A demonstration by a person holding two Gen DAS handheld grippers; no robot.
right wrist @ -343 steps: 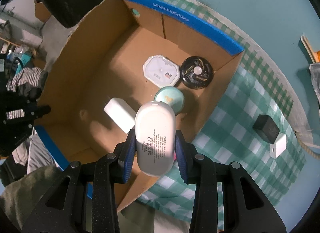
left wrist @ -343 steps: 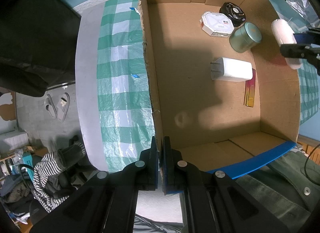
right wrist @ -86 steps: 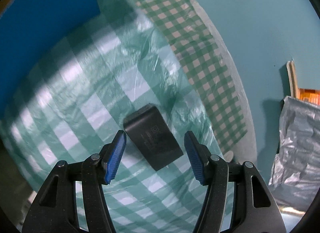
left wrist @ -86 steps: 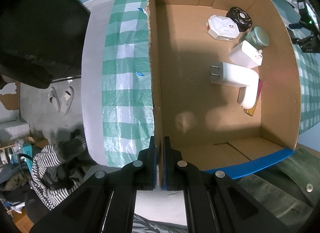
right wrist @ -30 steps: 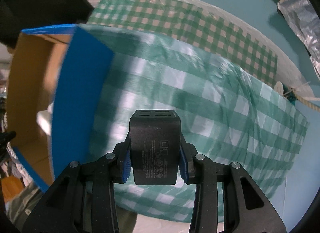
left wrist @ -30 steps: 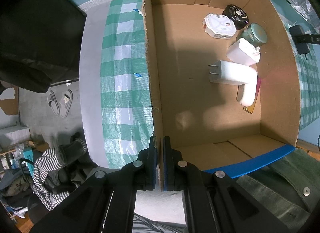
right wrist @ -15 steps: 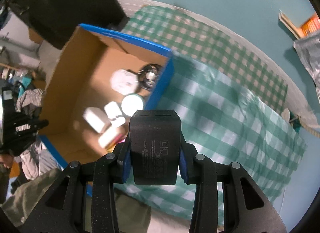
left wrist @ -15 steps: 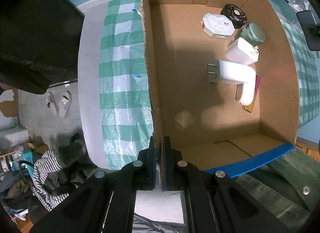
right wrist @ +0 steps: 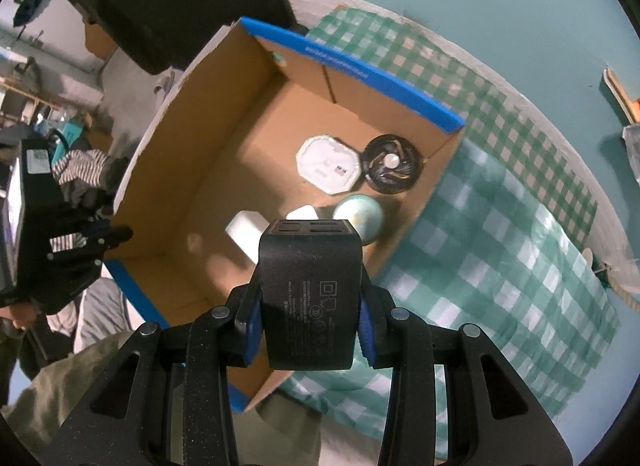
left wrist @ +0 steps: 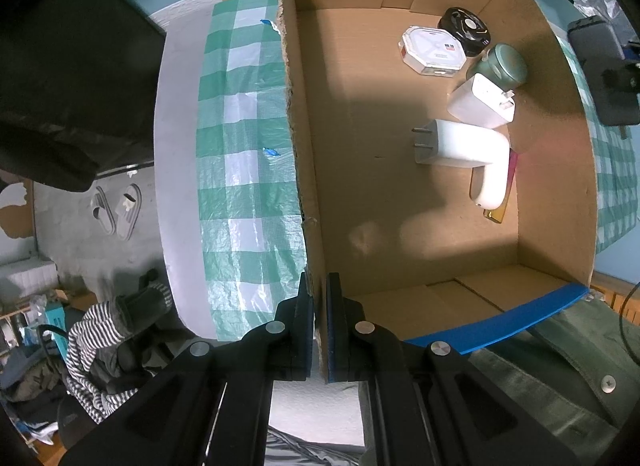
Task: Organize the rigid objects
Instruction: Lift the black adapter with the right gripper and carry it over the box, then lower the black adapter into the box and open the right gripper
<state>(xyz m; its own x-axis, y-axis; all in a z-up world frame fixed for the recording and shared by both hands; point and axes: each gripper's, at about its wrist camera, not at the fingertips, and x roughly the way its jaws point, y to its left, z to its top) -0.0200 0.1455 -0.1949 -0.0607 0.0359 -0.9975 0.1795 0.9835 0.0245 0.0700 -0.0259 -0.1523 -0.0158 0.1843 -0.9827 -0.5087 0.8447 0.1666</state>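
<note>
Above the open brown cardboard box with blue-taped rim (right wrist: 376,77), a black rectangular power adapter (right wrist: 310,294) is clamped between the blue pads of the right gripper (right wrist: 309,324). The box's near wall is pinched by the left gripper (left wrist: 318,326), its jaws nearly closed on the cardboard.

A black charger block (right wrist: 310,298), printed with small grey markings and slotted at its far end, hangs above the near right wall of the open cardboard box (left wrist: 552,169). On the box floor by its right wall lie a white octagonal case (left wrist: 432,50), a black round disc (left wrist: 464,29), a green tin (left wrist: 505,65), two white plug adapters (left wrist: 460,143) and a white oblong case (left wrist: 490,185).
</note>
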